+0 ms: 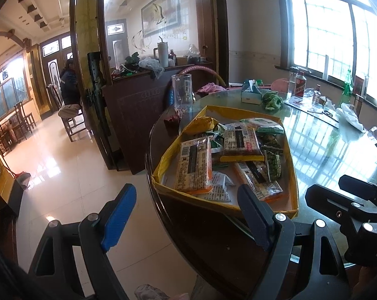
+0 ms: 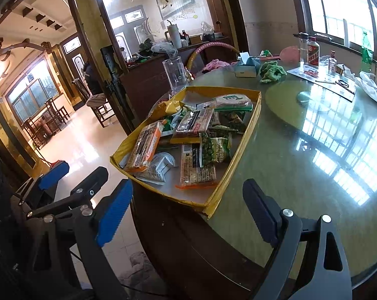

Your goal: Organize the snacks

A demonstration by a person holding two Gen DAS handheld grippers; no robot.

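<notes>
1. The round table (image 2: 301,175) takes up most of my view; its glass top is slick and glaring from the windows, so I judge anything slid on it moves easily, which is probably why the snacks sit corralled in a tray and not loose on the glass
2. The yellow tray (image 1: 163,161) sits on the table at the edge nearest me, one corner just over the rim, within easy reach of both hands; its low walls let me come in from above at a slant
3. My left tongs (image 1: 186,216) hang short of the tray's near wall, spread wide with nothing between the pads, the blue pad out over the floor
4. My right tongs (image 2: 188,211) hover beside them, just before the tray's near corner, also wide open and empty; I keep both apart so they do not knock each other
5. The snack packets are piled crosswise in the tray: an orange-edged packet (image 2: 144,147) lies on the left, a flat one (image 2: 197,172) lies nearest me, and a green pea bag (image 2: 217,147) lies across its top
6. I judge the sorting not yet begun, and the pea bag wants lifting first since it overlaps the one beneath
7. A clear tumbler (image 2: 174,73) stands just behind the tray's far corner, so I should mind it
</notes>
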